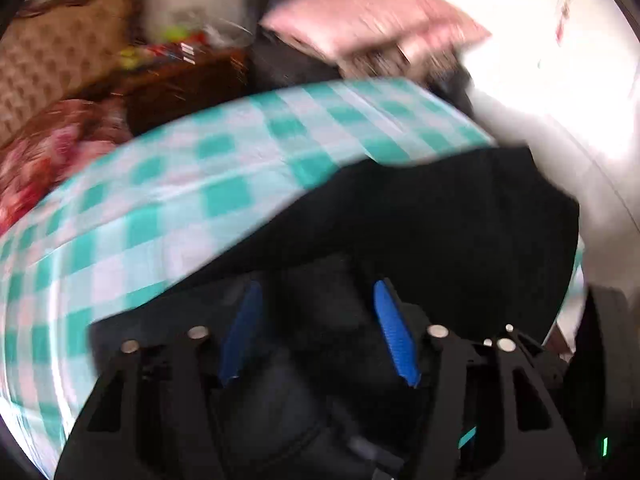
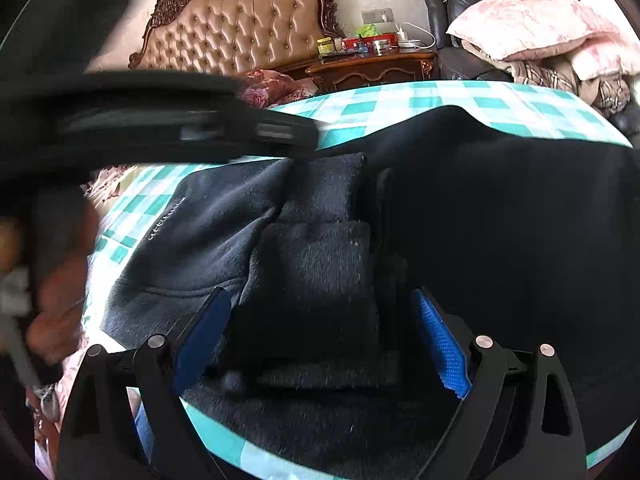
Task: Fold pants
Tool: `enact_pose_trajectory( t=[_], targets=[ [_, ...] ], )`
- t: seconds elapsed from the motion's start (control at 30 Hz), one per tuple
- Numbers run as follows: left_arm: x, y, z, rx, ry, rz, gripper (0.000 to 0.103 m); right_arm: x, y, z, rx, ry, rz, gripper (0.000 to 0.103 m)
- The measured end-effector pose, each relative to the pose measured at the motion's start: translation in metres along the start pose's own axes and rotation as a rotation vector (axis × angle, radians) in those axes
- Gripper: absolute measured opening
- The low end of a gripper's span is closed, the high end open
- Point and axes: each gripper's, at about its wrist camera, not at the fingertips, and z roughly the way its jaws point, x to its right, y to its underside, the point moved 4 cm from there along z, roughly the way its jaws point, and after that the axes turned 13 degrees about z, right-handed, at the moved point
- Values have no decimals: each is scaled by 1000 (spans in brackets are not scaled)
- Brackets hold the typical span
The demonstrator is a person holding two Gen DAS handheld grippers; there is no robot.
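A teal-and-white checked cloth [image 2: 440,98] covered the wide surface, running from the near edge to the far side; on it the dark navy pants [image 2: 500,240] lay spread across the middle and right, their fleecy fabric bunched into a folded-over flap near the centre and a line of pale lettering showing on the left part; in the blurred left wrist view the pants [image 1: 440,220] filled the near right of the cloth [image 1: 180,184].

Beyond the far edge stood a tufted tan headboard [image 2: 240,28], a dark wooden nightstand [image 2: 372,68] crowded with small items, and to the right a pink pillow [image 2: 532,24] on a heap of bedding.

The right gripper [image 2: 320,340] hovered low over the bunched fleece, its blue-padded fingers spread wide and gripping nothing; the left gripper [image 1: 320,328] was likewise parted over dark cloth, with nothing pinched between its pads; in the right wrist view it [image 2: 296,136] crossed the left side as a dark blur.
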Motion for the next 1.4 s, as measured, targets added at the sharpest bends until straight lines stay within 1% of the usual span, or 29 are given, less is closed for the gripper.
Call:
enact_pose_trajectory(
  t=[0.03,0.07,0.1,0.13,0.17,0.2,0.27,0.37,0.43,0.53,0.57,0.6,0.63,0.67,0.7,0.73,0.83,0.9,0.93,1.0,1.03,1.07,1.13,1.17,1.23,1.27,1.33,1.37,1.4],
  targets=[
    [3,-6,14,-45,12,-2,54,1,1,-1,-1,-7,2,87],
    [3,-3,24,-79,17,-2,54,0,2,-2,-2,-14,2,86],
    [2,-3,34,-114,9,-1,38,0,2,-2,-5,-21,0,85],
    [1,-1,43,-147,-15,2,28,0,1,-2,-8,-21,1,83],
    [4,0,44,-142,7,3,14,0,0,-2,-12,-25,1,82],
    [6,-1,42,-129,42,1,6,-1,1,-3,-13,-25,-1,81],
    [9,2,33,-104,20,22,6,-3,0,-5,-11,-20,-13,81],
    [13,1,15,-67,26,26,6,-6,2,-8,-10,-16,-22,81],
    [11,2,15,-66,42,17,6,-6,4,-8,-11,-14,-26,81],
    [12,9,33,-107,104,-5,8,-7,5,-8,-18,-15,-19,81],
    [10,13,39,-110,145,-41,11,-7,5,-8,-19,-14,-24,81],
    [6,15,41,-101,166,-86,12,-7,6,-8,-19,-12,-27,81],
    [2,16,37,-74,195,-129,14,-6,4,-7,-22,-14,-22,81],
    [0,17,32,-47,208,-146,23,-6,5,-7,-24,-16,-19,81],
    [-3,18,23,-11,210,-160,36,-5,5,-7,-25,-16,-18,81],
    [-7,19,9,29,195,-171,41,-6,5,-6,-24,-15,-20,81],
    [-23,34,-27,103,105,-211,42,-3,2,-4,-22,-15,-19,81],
    [-33,58,-62,187,27,-267,42,-2,1,-3,-26,-20,-13,81],
    [-36,68,-72,212,-6,-288,42,1,-1,-3,-36,-30,-5,81],
    [-38,101,-96,279,-101,-362,42,8,-9,-9,-57,-64,37,80],
    [-31,122,-105,314,-156,-384,42,15,-17,-14,-56,-80,72,80],
    [-21,135,-112,335,-173,-373,42,22,-27,-17,-56,-90,107,80],
    [-1,147,-114,327,-192,-313,42,37,-48,-17,-88,-123,197,80],
    [17,149,-112,318,-193,-250,42,41,-56,-12,-121,-147,228,80],
    [44,144,-105,304,-217,-128,44,46,-71,7,-229,-212,287,80],
    [59,138,-100,292,-249,-46,48,45,-76,14,-268,-236,311,80],
    [81,123,-86,274,-305,103,50,41,-88,28,-312,-260,331,80],
    [90,120,-81,269,-301,151,53,39,-94,33,-321,-250,323,80],
    [102,114,-74,263,-304,214,58,37,-99,37,-334,-249,317,80]
  ],
)
